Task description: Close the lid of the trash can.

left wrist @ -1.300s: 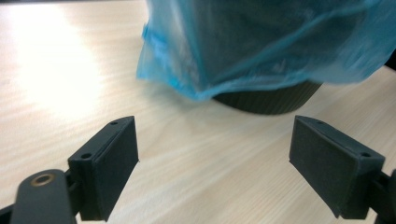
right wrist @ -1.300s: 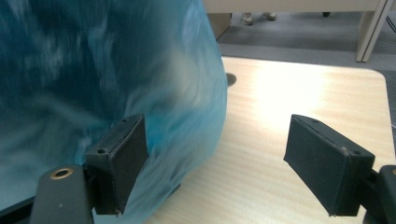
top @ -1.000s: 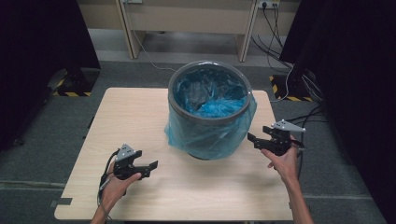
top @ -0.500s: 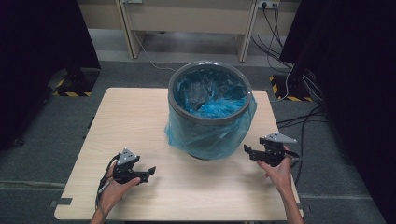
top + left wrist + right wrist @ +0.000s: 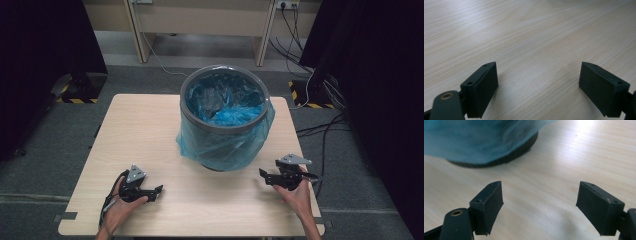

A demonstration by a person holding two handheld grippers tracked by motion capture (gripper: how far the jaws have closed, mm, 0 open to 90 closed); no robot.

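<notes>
— Blue plastic, then: one liner bag, draped over the rim and down the outside of one grey bin. Counted anything else on the top?

— Just the one wooden table, with the single bin standing upright near its far middle. Two grippers, one per hand, both low by the near edge.

— Left gripper?

— Held at the near left, well apart from the bin, pointing inward. Two black jaws spread wide in the left gripper view, bare wood grain between them (nothing caught there).

— And the right gripper?

— Near right, closer to the bin, aimed at its base. Jaws wide apart too, empty; seen past them in the right gripper view, the dark foot of the bin and the hanging blue film, near but not touched.

— Hands?

— Two: left hand and right hand, each wrapped around its own gripper body, one grey three-cornered plate atop each.
</notes>
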